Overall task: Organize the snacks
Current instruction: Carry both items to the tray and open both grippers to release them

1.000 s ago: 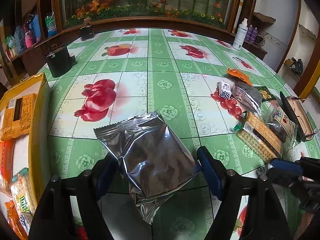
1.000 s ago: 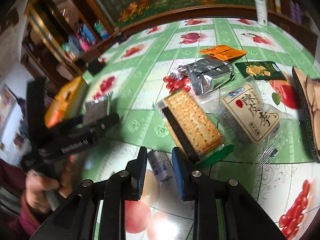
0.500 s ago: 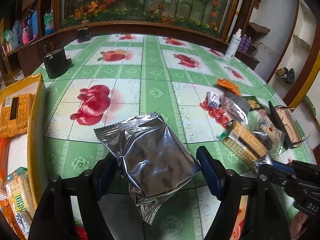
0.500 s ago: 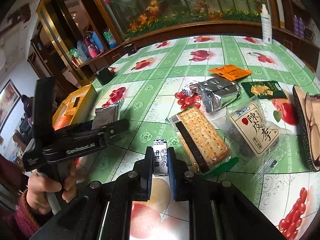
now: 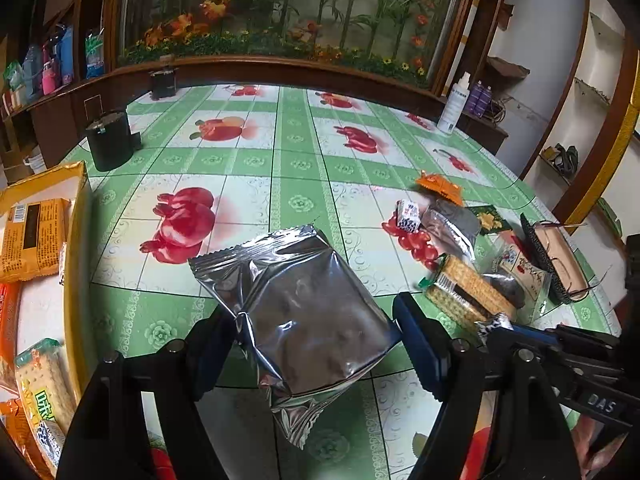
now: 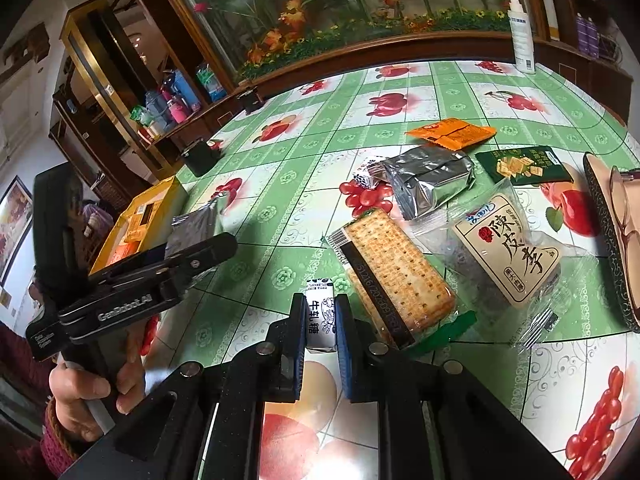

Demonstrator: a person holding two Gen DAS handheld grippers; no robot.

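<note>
My left gripper [image 5: 314,334] is shut on a silver foil snack packet [image 5: 296,308] and holds it above the green tablecloth, right of the yellow box [image 5: 76,280] that holds several snack packs. My right gripper [image 6: 320,320] is shut on a small white nougat candy [image 6: 320,314] with black print, lifted off the table. It also shows in the left wrist view [image 5: 496,326]. On the table lie a cracker pack [image 6: 394,276], a second silver packet [image 6: 430,180], an orange packet [image 6: 452,134], a dark green packet [image 6: 524,166], a clear bag of plums [image 6: 508,248] and a small wrapped candy [image 6: 366,174].
A glasses case with spectacles [image 6: 612,232] lies at the table's right edge. A black tin [image 5: 110,146] stands at the back left, a white spray bottle [image 5: 454,104] at the back right. A wooden cabinet with a flower display runs behind the table.
My right gripper has shut on the nougat candy and lifted it off the table. My left gripper has risen a little with the silver packet still in it.
</note>
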